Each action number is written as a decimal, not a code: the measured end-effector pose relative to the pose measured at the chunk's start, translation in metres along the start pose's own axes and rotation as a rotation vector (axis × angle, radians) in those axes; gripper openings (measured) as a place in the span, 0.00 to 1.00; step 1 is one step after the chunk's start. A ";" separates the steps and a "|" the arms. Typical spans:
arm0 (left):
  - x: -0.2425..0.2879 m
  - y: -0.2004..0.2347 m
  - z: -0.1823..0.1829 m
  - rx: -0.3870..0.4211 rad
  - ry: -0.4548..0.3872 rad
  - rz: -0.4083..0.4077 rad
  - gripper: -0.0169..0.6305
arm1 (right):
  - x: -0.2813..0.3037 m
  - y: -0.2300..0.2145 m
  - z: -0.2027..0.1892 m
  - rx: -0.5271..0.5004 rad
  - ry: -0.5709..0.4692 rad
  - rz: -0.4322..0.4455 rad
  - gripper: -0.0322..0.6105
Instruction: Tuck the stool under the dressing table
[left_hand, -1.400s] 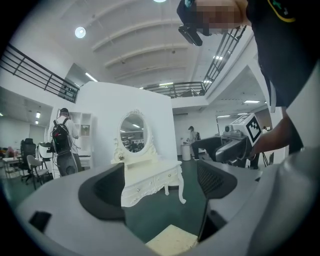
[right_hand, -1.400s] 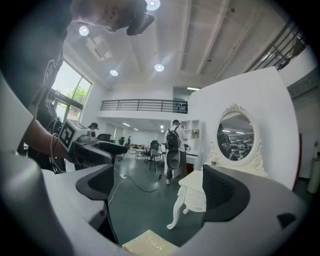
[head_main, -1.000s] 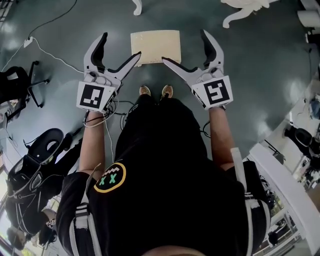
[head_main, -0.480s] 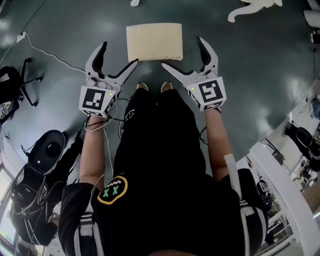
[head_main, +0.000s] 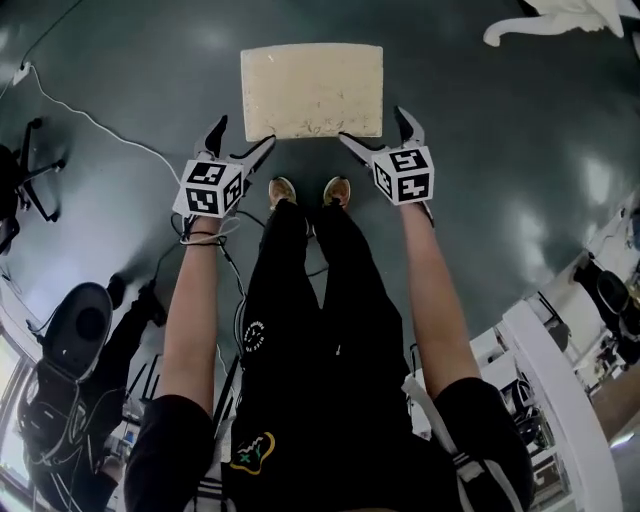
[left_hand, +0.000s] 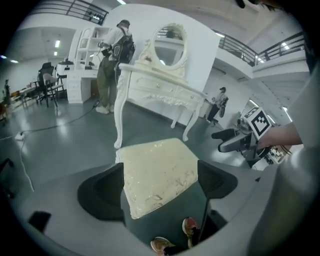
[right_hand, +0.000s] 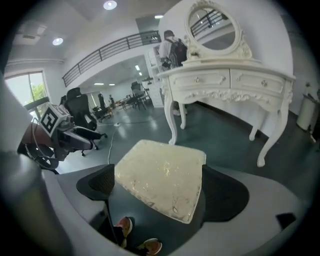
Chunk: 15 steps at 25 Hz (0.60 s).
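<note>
Both tongs have dropped low since the earlier frames, and the left tongs and right tongs now flank the near edge of the stool. The operator's shoes stand just behind that edge.

State of tongs: both are spread wide and grip nothing. Each gripper view shows a near corner of the cream seat between the jaws, with no pad pressing on it. Whether the inner tips touch the seat edge cannot be determined.

Position of workpiece: the stool stands on the grey floor, in front of the white dressing desk and well apart from it, not yet tucked.

Recommended procedure:
1. Seat both tongs evenly on the two near corners.
2. Push level and straight toward the opening between the desk legs.
3. Keep pressure equal on both sides, since uneven force would likely turn the stool into a leg.

Containers: the desk drawers appear closed, so their contents are not visible. An oval mirror stands on top.
</note>
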<state>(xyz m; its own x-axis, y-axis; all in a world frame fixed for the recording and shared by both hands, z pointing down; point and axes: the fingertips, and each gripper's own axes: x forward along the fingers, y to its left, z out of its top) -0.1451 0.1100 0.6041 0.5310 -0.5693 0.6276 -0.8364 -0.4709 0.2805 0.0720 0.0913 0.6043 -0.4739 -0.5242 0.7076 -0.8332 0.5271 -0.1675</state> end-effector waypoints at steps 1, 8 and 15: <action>0.019 0.006 -0.016 -0.020 0.026 0.007 0.73 | 0.016 -0.011 -0.019 0.016 0.031 -0.007 0.92; 0.098 0.036 -0.108 -0.156 0.213 0.008 0.73 | 0.089 -0.046 -0.100 0.153 0.171 -0.031 0.91; 0.116 0.043 -0.130 -0.225 0.286 0.024 0.74 | 0.109 -0.054 -0.118 0.192 0.224 -0.072 0.90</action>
<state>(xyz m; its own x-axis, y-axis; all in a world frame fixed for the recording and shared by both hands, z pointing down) -0.1368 0.1114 0.7830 0.4780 -0.3522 0.8046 -0.8741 -0.2814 0.3960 0.0984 0.0845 0.7714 -0.3547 -0.3835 0.8527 -0.9111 0.3466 -0.2231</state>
